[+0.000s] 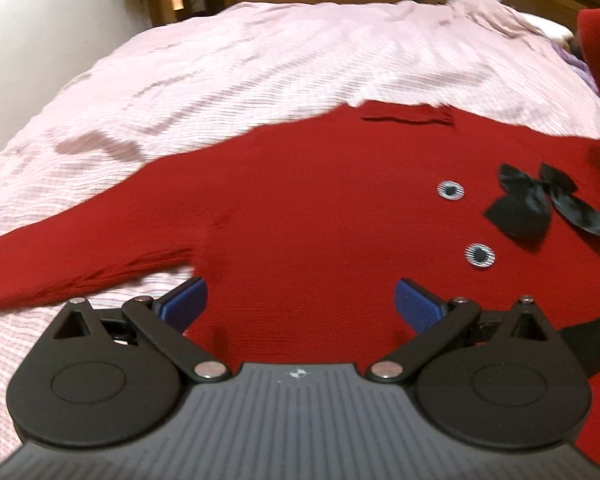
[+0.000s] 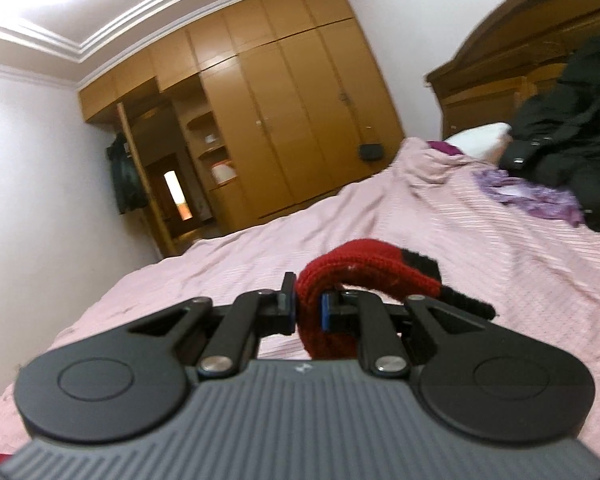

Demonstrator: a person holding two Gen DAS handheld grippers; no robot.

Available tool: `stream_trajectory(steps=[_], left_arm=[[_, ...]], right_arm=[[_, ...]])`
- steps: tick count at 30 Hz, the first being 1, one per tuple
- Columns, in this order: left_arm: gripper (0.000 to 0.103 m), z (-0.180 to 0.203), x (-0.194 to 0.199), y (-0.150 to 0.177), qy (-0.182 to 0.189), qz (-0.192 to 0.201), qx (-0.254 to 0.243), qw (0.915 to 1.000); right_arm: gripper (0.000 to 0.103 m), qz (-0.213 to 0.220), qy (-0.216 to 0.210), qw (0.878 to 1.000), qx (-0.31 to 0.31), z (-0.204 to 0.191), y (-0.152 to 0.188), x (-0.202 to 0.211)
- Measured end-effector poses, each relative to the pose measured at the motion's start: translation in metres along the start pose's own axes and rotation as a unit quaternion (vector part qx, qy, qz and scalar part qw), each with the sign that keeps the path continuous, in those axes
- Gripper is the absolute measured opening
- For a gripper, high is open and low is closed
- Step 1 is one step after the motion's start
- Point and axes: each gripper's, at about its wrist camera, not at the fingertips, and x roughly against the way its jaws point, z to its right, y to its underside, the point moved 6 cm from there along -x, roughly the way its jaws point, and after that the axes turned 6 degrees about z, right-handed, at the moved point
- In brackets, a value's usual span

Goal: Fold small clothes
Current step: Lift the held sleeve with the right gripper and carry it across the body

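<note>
Sweater [image 1: 300, 208] partly cut off; left gripper [image 1: 300, 300] jaws apart, right gripper [image 2: 308, 312] clamps sleeve [image 2: 364, 268].

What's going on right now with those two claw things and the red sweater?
Left gripper open over red sweater, flat on bed. Right gripper shut on its cuff, lifted. Nothing blocking.

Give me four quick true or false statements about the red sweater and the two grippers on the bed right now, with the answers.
1. The left gripper is open above the red sweater. True.
2. The right gripper is empty. False: it is shut on a red sleeve cuff.
3. The sweater carries a black bow. True.
4. The sweater lies on a blue sheet. False: the bed cover is pale pink.
</note>
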Motion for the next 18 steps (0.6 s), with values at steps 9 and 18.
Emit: stream_trajectory(steps=[9, 18], left_arm=[[0.103, -0.055, 0.011, 0.008, -0.029, 0.006, 0.048, 0.9984], [0.103, -0.089, 0.004, 0.027, -0.037, -0.008, 0.087, 0.9955]], right_arm=[[0.014, -0.038, -0.061, 0.997, 0.010, -0.090, 0.061, -0.022], [0.016, -0.212, -0.092, 0.972, 0.046, -0.141, 0.182, -0.032]])
